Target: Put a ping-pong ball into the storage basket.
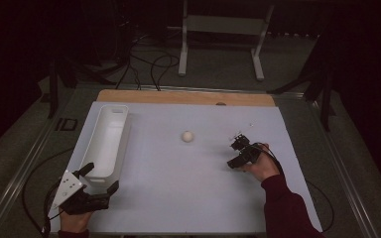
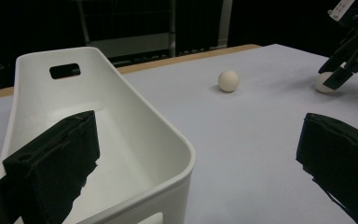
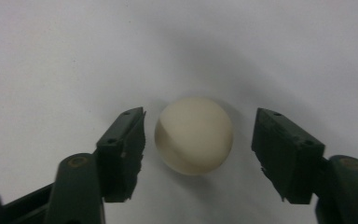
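A cream ball (image 3: 194, 135) lies on the white table sheet between the two jaws of my right gripper (image 3: 200, 115). A small gap shows on each side, so the pads do not press on it. From above, the right gripper (image 1: 237, 154) points down at the table's right side. A second cream ball (image 1: 187, 136) rests alone near the table's middle. My left gripper (image 1: 101, 176) stands wide open at the near end of a long white bin (image 1: 125, 141), with nothing between its jaws. In the left gripper view I see the lone ball (image 2: 228, 80) and the other ball (image 2: 324, 84) under the right gripper (image 2: 342, 72).
The bin (image 2: 161, 123) has nothing in it and has a handle slot at its far end. A wooden strip (image 1: 186, 97) runs along the table's far edge. Beyond it are cables and a white stand (image 1: 223, 29) on the floor.
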Tool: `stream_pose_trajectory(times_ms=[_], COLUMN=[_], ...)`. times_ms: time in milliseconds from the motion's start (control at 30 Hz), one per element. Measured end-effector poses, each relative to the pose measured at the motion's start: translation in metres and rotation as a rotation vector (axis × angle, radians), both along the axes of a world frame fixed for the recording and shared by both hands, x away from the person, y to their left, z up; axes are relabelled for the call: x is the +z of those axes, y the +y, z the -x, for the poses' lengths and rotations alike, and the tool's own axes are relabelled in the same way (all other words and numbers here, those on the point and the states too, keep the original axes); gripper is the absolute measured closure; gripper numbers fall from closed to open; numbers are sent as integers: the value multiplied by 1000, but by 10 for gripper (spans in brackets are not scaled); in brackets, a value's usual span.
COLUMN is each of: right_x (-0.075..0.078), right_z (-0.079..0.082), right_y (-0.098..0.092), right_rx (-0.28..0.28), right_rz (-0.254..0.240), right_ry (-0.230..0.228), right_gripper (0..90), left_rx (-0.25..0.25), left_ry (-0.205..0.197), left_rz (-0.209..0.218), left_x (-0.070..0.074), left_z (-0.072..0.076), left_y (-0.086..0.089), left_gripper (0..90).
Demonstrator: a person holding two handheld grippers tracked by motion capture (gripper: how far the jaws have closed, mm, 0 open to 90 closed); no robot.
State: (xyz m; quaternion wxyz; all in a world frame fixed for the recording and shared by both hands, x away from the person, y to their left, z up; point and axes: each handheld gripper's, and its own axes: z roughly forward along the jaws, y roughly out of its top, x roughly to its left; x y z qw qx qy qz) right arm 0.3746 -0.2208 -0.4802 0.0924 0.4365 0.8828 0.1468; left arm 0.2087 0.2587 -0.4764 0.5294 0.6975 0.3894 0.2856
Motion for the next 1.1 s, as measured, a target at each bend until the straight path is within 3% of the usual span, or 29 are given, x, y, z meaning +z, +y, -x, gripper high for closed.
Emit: stream_pose_trajectory(times_ms=[567,1100], right_x=[-5,0], right_z=[-1,4], right_y=[2,4], right_rx=[8,23], right_rz=[12,20], right_ry=[14,-4], right_gripper=[494,503], left_rx=[4,0], left_ry=[1,1], left_rz=[-2,-5], left_x=[0,0], left_z=[0,0], left_y=[0,0], left_gripper=[0,0])
